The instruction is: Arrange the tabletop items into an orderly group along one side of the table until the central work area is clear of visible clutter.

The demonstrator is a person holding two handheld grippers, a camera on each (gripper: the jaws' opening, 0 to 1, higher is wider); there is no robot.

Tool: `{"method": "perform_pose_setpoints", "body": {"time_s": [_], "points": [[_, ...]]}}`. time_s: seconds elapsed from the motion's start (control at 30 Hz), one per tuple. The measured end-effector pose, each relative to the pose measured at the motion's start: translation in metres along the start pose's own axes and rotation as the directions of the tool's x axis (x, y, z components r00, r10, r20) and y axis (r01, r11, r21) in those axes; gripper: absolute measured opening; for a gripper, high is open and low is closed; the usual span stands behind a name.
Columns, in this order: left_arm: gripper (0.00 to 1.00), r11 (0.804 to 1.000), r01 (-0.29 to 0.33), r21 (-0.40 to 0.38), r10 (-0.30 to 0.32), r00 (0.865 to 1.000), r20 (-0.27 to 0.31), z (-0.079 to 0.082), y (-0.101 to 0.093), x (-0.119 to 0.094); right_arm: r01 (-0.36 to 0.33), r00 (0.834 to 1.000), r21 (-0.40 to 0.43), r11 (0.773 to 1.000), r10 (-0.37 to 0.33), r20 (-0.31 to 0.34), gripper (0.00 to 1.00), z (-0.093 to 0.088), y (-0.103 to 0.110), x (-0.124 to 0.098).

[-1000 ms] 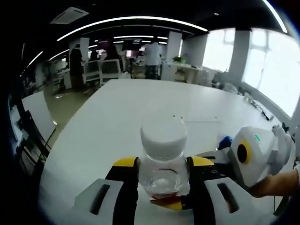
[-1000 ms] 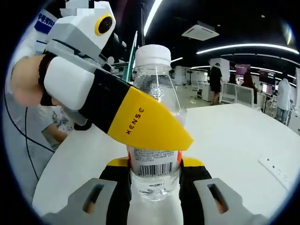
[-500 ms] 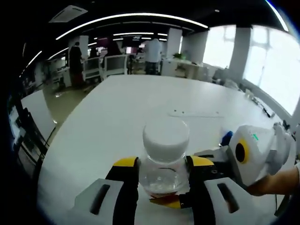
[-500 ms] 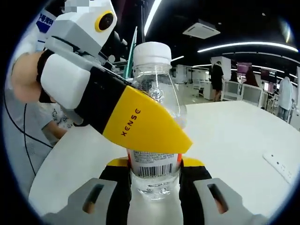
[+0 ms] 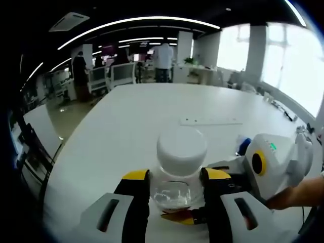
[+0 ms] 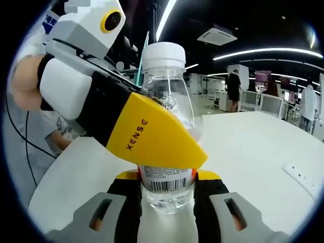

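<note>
Both grippers clamp one clear bottle [image 5: 180, 172] over a white table [image 5: 126, 126]. In the left gripper view, the left gripper [image 5: 174, 188] has its yellow-tipped jaws pressed against the bottle's sides just below the white cap [image 5: 181, 148], which faces the camera. The right gripper [image 5: 268, 164] enters beside the bottle, white-bodied, with a hand [image 5: 298, 195] behind it.

In the right gripper view, the right gripper [image 6: 167, 185] has its jaws closed on the lower part of the bottle [image 6: 169, 152], just under a barcode label [image 6: 164, 179]. Here the bottle stands upright, its cap [image 6: 163, 54] at the top and a little water at its base. The left gripper [image 6: 126, 126] crosses in front of the bottle, one yellow jaw lying over its middle, with a hand [image 6: 28, 83] behind it.

The left gripper view alone shows a flat white strip [image 5: 210, 121] on the table beyond the bottle, a small blue thing [image 5: 244, 147] next to the right gripper, windows [image 5: 283, 61] and people [image 5: 163, 61] standing beyond the table. The right gripper view alone shows the label, a white power strip [image 6: 302, 177] on the table off to one side of the bottle, and a person's torso [image 6: 35, 136] behind the left gripper.
</note>
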State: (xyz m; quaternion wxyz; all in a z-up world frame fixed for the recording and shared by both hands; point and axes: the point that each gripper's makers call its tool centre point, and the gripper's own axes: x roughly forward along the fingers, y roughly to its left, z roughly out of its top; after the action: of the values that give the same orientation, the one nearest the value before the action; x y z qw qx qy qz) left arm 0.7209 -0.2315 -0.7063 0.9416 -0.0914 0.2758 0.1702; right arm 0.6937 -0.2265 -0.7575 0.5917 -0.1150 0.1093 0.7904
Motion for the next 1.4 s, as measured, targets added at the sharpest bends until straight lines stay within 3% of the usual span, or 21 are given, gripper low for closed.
{"method": "perform_pose_setpoints", "body": {"time_s": [0.53, 0.63, 0.7, 0.77, 0.83, 1.17, 1.37, 1.4], "points": [[0.40, 1.000, -0.012, 0.006, 0.012, 1.000, 0.003, 0.000, -0.001, -0.002, 0.016, 0.999, 0.012, 1.000, -0.016, -0.041, 0.38, 0.001, 0.004, -0.002], [0.48, 1.000, -0.021, -0.007, 0.021, 1.000, 0.008, -0.001, 0.000, -0.006, 0.045, 0.999, 0.047, 0.998, -0.044, -0.003, 0.45, 0.008, -0.002, -0.004], [0.60, 1.000, -0.023, -0.004, 0.023, 0.999, 0.023, 0.001, 0.000, -0.008, 0.067, 0.998, 0.053, 0.996, -0.068, 0.018, 0.52, 0.016, -0.007, -0.007], [0.79, 1.000, -0.022, -0.011, 0.022, 0.999, 0.050, 0.007, 0.001, -0.007, 0.069, 0.998, 0.037, 0.997, -0.069, 0.002, 0.60, 0.014, -0.010, -0.007], [0.85, 1.000, -0.021, -0.011, 0.021, 0.998, 0.064, 0.012, 0.002, -0.011, 0.067, 0.998, 0.030, 0.997, -0.067, 0.002, 0.63, 0.017, -0.009, -0.013], [0.84, 1.000, 0.009, 0.007, -0.009, 0.995, 0.103, 0.030, 0.002, -0.027, 0.095, 0.995, 0.018, 0.995, -0.095, -0.001, 0.65, 0.033, -0.004, -0.036], [0.81, 1.000, 0.018, 0.015, -0.020, 0.991, 0.135, 0.046, 0.000, -0.048, 0.113, 0.994, -0.003, 0.994, -0.113, 0.003, 0.65, 0.050, -0.003, -0.048], [0.80, 1.000, 0.016, 0.019, -0.019, 0.990, 0.137, 0.047, 0.001, -0.043, 0.116, 0.993, -0.005, 0.993, -0.116, 0.005, 0.65, 0.053, -0.002, -0.051]]}}
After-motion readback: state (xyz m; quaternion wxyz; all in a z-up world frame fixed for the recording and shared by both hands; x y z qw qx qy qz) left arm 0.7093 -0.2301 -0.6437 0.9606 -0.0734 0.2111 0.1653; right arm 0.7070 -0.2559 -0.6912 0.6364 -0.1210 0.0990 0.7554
